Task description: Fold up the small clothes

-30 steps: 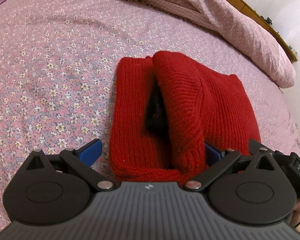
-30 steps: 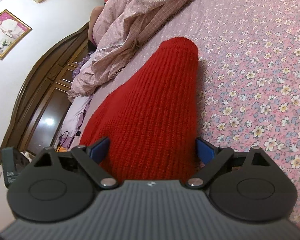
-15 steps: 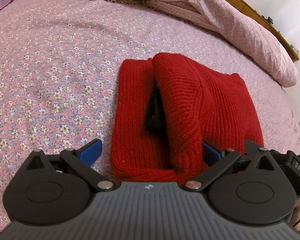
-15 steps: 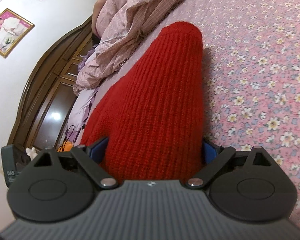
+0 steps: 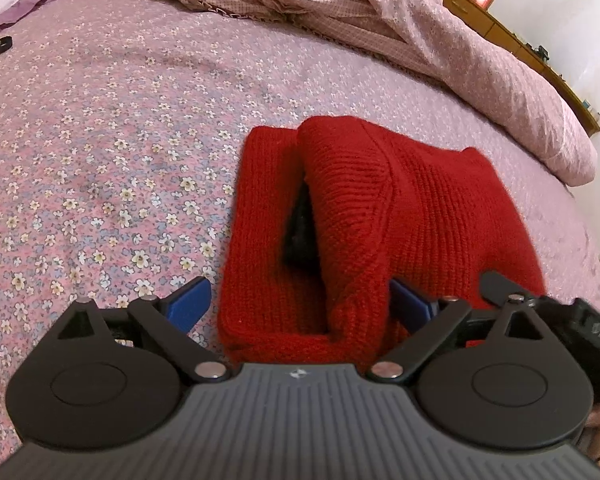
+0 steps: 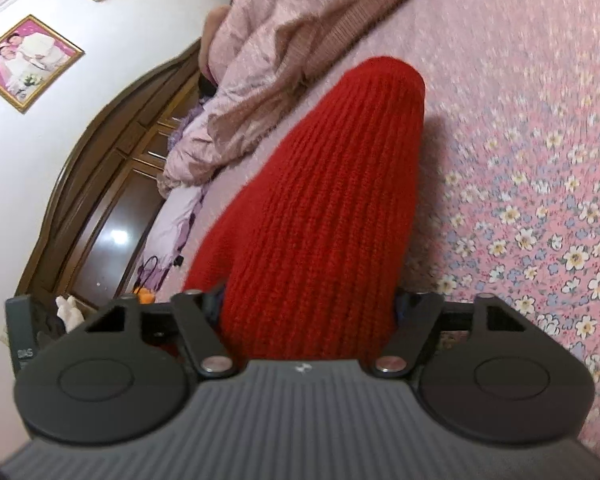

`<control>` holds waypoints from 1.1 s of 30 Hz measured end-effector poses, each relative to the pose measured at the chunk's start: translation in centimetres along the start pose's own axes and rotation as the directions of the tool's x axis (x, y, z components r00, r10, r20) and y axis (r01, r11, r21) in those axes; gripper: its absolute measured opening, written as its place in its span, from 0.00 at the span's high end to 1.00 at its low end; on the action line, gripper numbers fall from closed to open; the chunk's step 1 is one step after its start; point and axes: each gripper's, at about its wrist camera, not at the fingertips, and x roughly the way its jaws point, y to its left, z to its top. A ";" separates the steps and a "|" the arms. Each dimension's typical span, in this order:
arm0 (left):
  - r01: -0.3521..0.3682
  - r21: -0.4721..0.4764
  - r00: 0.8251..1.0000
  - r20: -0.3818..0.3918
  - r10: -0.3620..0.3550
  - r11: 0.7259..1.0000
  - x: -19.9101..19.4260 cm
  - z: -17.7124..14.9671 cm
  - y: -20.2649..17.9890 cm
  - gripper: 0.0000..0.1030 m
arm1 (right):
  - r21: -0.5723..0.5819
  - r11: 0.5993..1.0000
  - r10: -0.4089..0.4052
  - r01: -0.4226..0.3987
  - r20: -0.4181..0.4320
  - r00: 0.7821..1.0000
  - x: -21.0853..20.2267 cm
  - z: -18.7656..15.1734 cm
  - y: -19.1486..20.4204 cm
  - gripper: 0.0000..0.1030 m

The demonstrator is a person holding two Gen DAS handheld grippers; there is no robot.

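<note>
One floral bedsheet (image 5: pixel 100 128) — rumpled quilt (image 5: pixel 440 40) behind.

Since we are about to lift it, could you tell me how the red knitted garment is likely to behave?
The red knitted garment will probably flop: its raised fold already sags over a dark gap. The chunky ribbed knit should resist slipping. It seems bulky but light on the bedsheet.

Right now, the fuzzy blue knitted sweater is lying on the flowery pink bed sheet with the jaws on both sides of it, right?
Nearly. The knitted sweater is red, not blue; only the jaw pads are blue. The left wrist view shows it on the flowery pink bed sheet, jaws on both sides.
</note>
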 end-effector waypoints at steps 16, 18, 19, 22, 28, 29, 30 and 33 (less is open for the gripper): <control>0.142 0.045 0.990 -0.020 -0.141 0.989 -3.5 -2.7 -4.6 0.08 | 0.125 0.992 0.029 -0.037 0.063 0.998 -7.8 0.7 1.7 0.40; 0.155 0.083 0.988 -0.036 -0.153 0.984 -3.6 -3.8 -6.2 0.08 | 0.128 0.992 0.008 -0.017 0.066 0.998 -9.5 0.3 1.3 0.40; 0.160 0.102 0.987 -0.044 -0.156 0.982 -3.7 -4.4 -6.9 0.08 | 0.130 0.991 -0.002 -0.007 0.068 0.998 -10.4 0.1 1.1 0.40; 0.165 0.168 0.985 -0.075 -0.154 0.972 -3.5 -6.3 -9.0 0.08 | 0.125 0.992 -0.037 0.029 0.066 0.997 -12.9 -0.7 0.1 0.40; 0.064 0.290 0.996 -0.070 -0.046 0.955 -2.6 -9.0 -11.4 0.08 | 0.084 0.985 -0.149 0.148 0.010 0.989 -13.6 -2.0 -2.7 0.38; 0.056 0.299 0.997 -0.067 -0.038 0.952 -2.6 -9.2 -11.5 0.08 | 0.076 0.980 -0.183 0.182 -0.001 0.983 -13.2 -2.3 -3.0 0.36; 0.053 0.301 0.997 -0.070 -0.034 0.952 -2.6 -9.3 -11.6 0.08 | 0.061 0.975 -0.212 0.212 -0.012 0.977 -12.7 -2.7 -3.4 0.34; 0.038 0.301 0.998 -0.063 -0.020 0.953 -2.9 -9.7 -11.5 0.07 | 0.070 0.974 -0.215 0.214 0.006 0.977 -12.3 -3.8 -4.5 0.30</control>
